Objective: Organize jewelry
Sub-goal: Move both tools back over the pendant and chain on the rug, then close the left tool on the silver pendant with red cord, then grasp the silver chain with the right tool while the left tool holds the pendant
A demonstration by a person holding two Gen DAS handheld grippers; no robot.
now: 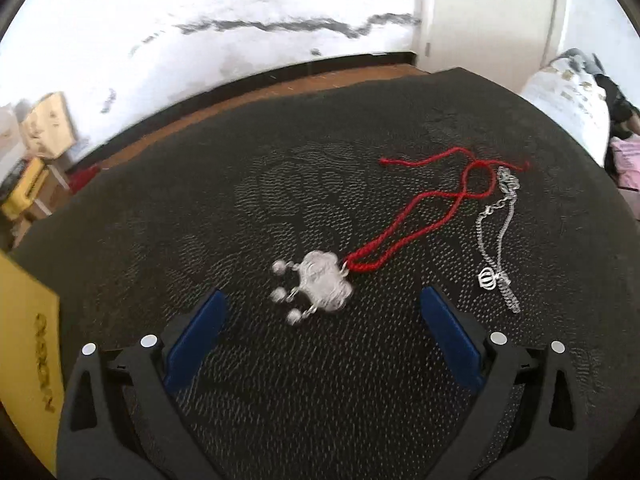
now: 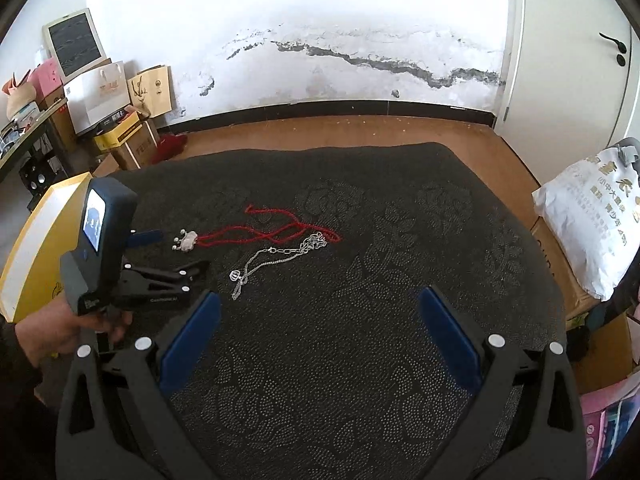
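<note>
Lying just ahead of wide left fingers, silver pendant, right fingers wide

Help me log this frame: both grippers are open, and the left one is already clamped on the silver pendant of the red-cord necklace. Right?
Not quite. The left gripper is open, jaws apart either side of the silver pendant without closing on it, as the left wrist view shows. The right gripper is open too.

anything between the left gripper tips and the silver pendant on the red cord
Nothing: in the left wrist view only bare black mat separates the open left gripper from the silver pendant.
</note>
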